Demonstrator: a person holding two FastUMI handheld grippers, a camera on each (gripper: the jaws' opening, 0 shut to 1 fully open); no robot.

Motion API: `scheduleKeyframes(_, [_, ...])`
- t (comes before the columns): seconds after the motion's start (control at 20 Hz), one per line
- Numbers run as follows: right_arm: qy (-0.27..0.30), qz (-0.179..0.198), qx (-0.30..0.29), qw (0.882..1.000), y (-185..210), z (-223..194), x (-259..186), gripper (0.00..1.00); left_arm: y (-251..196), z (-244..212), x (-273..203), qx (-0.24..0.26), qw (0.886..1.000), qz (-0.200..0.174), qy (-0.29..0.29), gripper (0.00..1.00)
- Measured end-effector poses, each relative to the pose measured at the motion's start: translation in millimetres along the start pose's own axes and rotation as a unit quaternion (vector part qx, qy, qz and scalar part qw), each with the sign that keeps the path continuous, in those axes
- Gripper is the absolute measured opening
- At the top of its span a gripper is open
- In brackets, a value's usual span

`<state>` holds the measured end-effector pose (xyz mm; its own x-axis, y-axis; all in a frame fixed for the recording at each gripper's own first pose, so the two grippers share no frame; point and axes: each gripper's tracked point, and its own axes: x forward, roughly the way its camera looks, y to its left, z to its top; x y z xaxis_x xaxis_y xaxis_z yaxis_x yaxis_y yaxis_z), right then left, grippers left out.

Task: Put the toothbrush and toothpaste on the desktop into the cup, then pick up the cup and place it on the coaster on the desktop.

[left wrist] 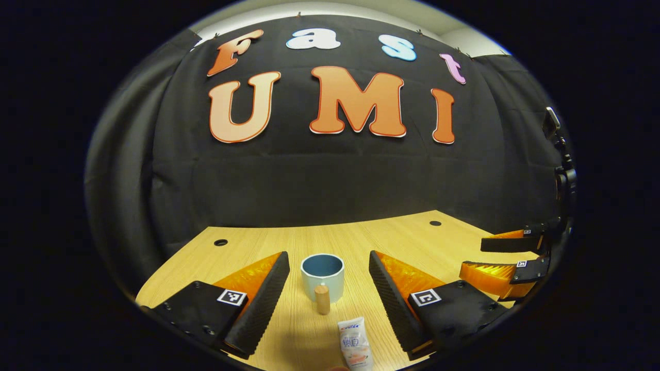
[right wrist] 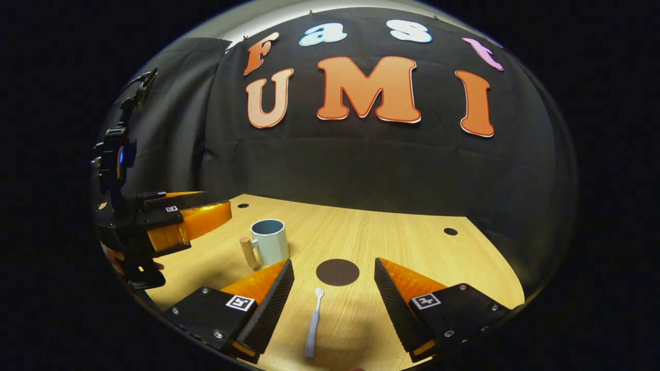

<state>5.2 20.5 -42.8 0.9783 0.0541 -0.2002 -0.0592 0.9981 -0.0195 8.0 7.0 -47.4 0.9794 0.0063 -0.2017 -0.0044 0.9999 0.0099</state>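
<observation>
Left gripper view: both tools wide open and empty, nothing in the cup yet.

Left tool [left wrist: 326,288] hangs over the tabletop [left wrist: 402,237], toothpaste [left wrist: 355,344] lying between its fingers, long axis running away toward the cup [left wrist: 323,276] just beyond. Right tool [right wrist: 334,293] likewise straddles the toothbrush [right wrist: 313,322], long axis pointing ahead, head toward the coaster [right wrist: 337,272]; the cup stands to its left. Judgement: each tool is nearer its own item.
</observation>
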Motion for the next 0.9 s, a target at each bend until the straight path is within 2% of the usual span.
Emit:
scheduleKeyframes(0.15, [0.023,-0.013,0.002,1.0,-4,-9,4,0.94,-2,-10,6,-0.005,1.0,-0.002,0.025,1.0])
scheduleKeyframes(0.4, [0.057,0.0,0.014,0.998,1,-19,4,0.95,-9,-41,21,-0.018,0.995,-0.014,0.096,1.0])
scheduleKeyframes(0.9, [0.127,0.016,0.04,0.991,6,-42,7,0.95,-22,-86,18,-0.027,0.975,-0.031,0.219,1.0])
